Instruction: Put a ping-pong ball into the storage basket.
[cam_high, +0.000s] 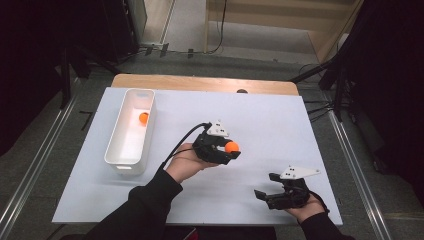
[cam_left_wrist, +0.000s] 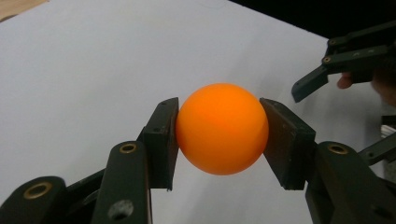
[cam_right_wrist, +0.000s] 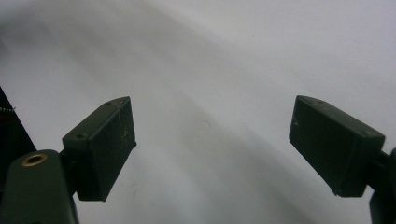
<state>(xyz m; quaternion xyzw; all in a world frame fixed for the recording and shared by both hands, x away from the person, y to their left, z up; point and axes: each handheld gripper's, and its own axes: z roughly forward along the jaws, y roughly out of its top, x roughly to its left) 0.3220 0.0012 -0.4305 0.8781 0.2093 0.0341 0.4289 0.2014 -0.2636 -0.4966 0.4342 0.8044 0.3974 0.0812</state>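
Observation:
My left gripper (cam_high: 231, 149) is shut on an orange ball (cam_high: 231, 146) near the middle of the white sheet; in the left gripper view both pads press the sides of the ball (cam_left_wrist: 222, 128). A second orange ball (cam_high: 143, 118) lies inside the white bin (cam_high: 116, 159) at the left. My right gripper (cam_high: 266, 186) rests near the sheet's front right with its jaws wide apart. In the right gripper view nothing lies between its fingers (cam_right_wrist: 212, 149), just bare white surface. The right gripper (cam_left_wrist: 322, 74) also appears at the upper right of the left gripper view.
The white sheet (cam_high: 280, 125) covers a wooden table whose far edge (cam_high: 200, 82) shows behind it. Dark stands and cables sit on the floor at both sides. The long white bin stands lengthwise along the sheet's left part.

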